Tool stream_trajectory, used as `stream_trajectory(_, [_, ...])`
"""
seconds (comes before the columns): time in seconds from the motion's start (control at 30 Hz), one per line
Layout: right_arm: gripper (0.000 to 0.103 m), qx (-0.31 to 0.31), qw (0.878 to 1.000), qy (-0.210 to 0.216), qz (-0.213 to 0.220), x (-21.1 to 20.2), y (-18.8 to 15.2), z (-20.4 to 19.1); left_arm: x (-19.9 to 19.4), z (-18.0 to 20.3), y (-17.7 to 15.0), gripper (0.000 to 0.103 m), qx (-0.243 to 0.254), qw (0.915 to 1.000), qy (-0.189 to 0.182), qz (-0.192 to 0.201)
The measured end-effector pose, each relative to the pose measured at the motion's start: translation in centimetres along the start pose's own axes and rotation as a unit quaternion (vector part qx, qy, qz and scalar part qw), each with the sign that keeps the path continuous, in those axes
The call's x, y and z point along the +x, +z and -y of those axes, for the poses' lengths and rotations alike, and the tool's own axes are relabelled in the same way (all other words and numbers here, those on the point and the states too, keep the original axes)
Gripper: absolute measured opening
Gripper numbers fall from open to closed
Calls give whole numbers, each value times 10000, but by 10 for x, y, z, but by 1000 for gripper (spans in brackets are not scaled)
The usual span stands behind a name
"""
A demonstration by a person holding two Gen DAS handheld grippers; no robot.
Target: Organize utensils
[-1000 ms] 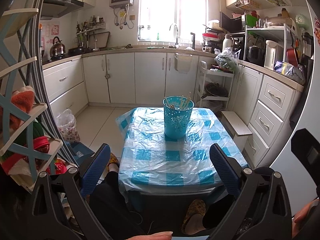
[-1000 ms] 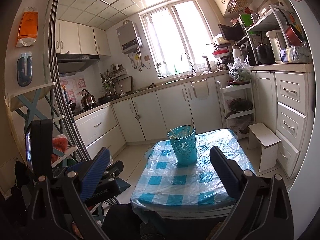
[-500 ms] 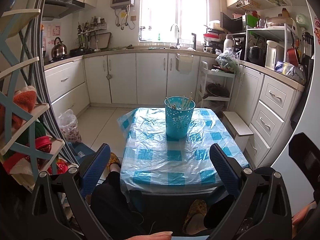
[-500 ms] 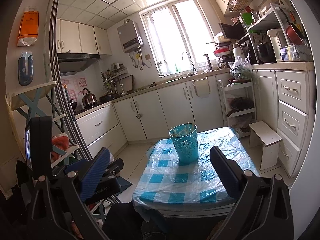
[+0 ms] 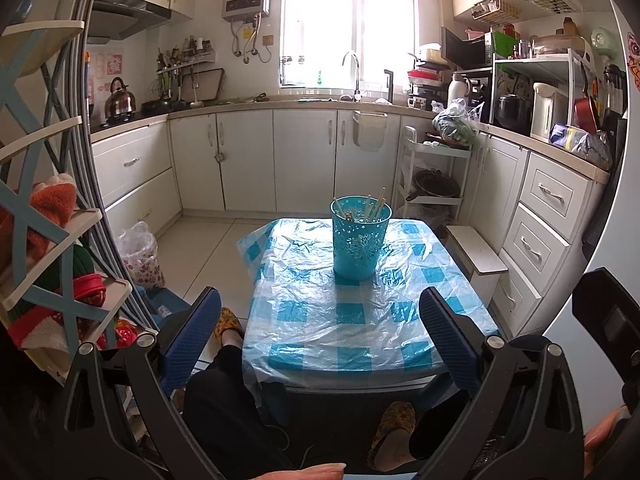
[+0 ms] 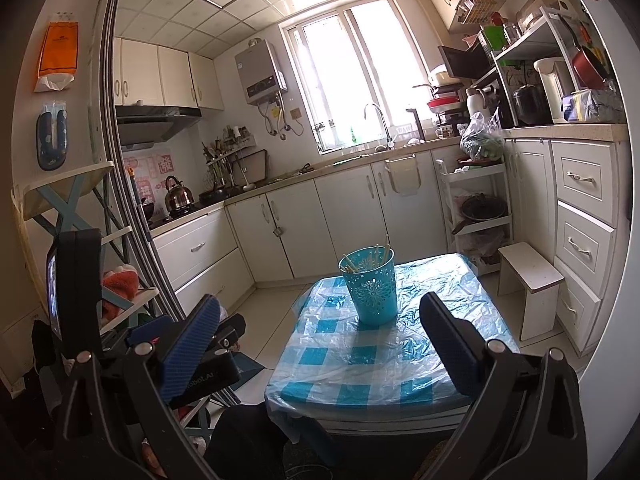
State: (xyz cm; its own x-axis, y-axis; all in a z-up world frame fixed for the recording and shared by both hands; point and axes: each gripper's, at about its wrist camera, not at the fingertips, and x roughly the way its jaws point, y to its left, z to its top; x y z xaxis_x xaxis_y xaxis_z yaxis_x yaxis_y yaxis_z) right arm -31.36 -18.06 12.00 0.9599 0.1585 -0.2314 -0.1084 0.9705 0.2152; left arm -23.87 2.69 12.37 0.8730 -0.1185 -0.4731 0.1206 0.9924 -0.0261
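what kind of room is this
A home kitchen, it looks like. A sink tap stands under the window, a kettle sits on the stove, and white cabinets run along the counter. A small table carries a teal utensil holder with chopsticks in it.

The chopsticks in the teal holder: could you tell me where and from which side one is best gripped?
Grip the bare upper end of a chopstick where it rises above the holder rim, coming from above. The sticks stand steeply and lean on the rim, and the holder's walls hide their lower parts, so probably only the tips are reachable. Both hand-held grippers, left and right, are open and clear of it.
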Motion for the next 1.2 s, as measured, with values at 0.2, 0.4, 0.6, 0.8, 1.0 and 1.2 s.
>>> stream_trajectory(0.2, [96,-7,10000,4,-5,-1,0,0,-1,0,-1,95,-23,10000,19,6])
stream_trajectory(0.4, [96,-1,10000,-3,-6,0,0,-1,-1,-1,-3,95,-41,10000,49,17])
stream_trajectory(0.6, [96,-1,10000,-5,-6,0,0,-1,-1,-1,-4,95,-42,10000,72,31])
stream_trajectory(0.8, [96,-6,10000,-5,0,-1,0,-1,-3,-1,-5,95,-50,9999,88,43])
stream_trajectory(1.0, [96,-3,10000,-7,-9,0,0,-1,-4,-2,-5,95,-58,9999,103,52])
stream_trajectory(1.2, [96,-3,10000,2,-25,0,0,-1,-5,-3,-6,95,-56,9999,119,61])
